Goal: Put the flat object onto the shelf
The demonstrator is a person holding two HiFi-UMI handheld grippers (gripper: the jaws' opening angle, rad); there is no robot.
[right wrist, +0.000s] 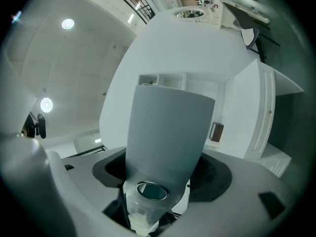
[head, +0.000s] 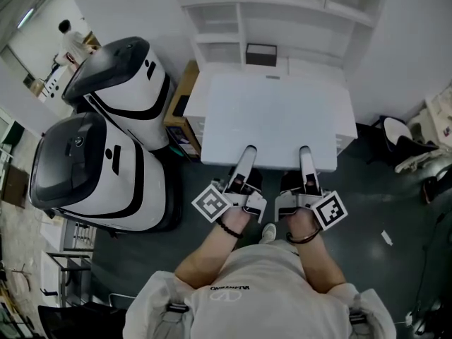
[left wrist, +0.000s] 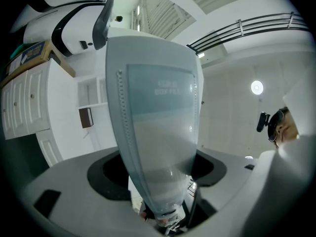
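**Two-handed carry of the flat object.** I hold it level just short of the shelf, below that shelf's open bays. My left gripper and right gripper each pinch the edge farthest from the shelf, with the fingers spread wide around its thickness. In the left gripper view the flat object rises straight from between the jaws, and likewise in the right gripper view.

To do this step well, I judge both hands should advance together. The edge nearest the shelf should tip slightly up to clear the ledge, and neither grip should loosen until a board bears the weight.

Hidden are my lower fingers, under the object, and the shelf's lower bays, behind it. Pad contact sits at the bottom of each gripper view and is hard to make out. A small dark box occupies one bay.
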